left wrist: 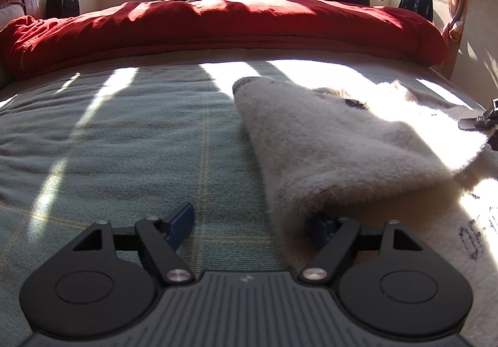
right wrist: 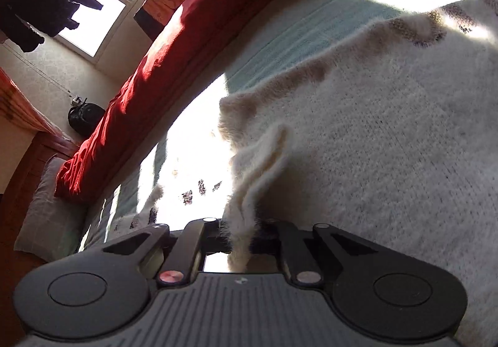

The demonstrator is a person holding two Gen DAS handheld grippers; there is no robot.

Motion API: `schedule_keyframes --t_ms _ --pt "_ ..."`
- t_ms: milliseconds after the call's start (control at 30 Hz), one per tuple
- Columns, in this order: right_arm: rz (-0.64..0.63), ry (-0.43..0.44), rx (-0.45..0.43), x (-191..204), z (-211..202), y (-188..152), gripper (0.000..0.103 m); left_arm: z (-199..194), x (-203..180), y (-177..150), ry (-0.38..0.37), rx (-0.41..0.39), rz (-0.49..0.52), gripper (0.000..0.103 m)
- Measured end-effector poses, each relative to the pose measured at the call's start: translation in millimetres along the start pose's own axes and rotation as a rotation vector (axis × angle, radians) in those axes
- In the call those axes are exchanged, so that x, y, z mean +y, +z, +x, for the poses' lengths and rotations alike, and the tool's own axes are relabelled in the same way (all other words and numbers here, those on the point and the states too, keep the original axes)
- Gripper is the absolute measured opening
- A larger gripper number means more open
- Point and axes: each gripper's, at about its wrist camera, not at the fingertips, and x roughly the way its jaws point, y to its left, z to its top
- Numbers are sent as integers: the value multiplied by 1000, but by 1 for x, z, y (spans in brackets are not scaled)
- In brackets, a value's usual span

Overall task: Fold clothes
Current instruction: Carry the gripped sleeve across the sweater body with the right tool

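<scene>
Where sun strikes it — fluffy cream sweater (right wrist: 358,135), pinched in right jaws; left jaws wide, empty.

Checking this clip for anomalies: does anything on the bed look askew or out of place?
Only one thing: the fluffy cream sweater lies rumpled, and one side drapes over one finger of the open left gripper. The right gripper pinches a fold of it. No damage or spills.

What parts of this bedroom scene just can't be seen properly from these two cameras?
- Left tool, left view: one blue finger is buried under the fuzzy white sweater.
- Sweater's printed lettering, left view: cut off by the frame edge.
- Sweater's sunlit part, both views: washed out by glare.
- Right tool, right view: its fingers are hidden by the pinched sweater fold.
</scene>
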Motion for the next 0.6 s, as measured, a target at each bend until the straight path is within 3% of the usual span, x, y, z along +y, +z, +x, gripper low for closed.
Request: schedule_keyframes --t_ms 100,200,300,433,500,600 --pt "-26 4 -34 4 -18 5 8 0 -1 1 -3 5 2 79" --pt "-68 -62 -16 5 -17 9 8 -3 -1 3 -18 12 -1 79" --pt "-139 -157 24 5 -6 4 8 -22 -4 8 -72 10 35 68" --pt "-179 -158 21 1 -4 -3 9 -62 -3 33 -209 -99 46 67" --pt "-167 -148 19 -3 -3 -3 9 -62 -5 56 -278 -132 14 67" --pt "-148 -130 16 -8 -2 -4 9 -29 -17 83 -363 -85 -33 61"
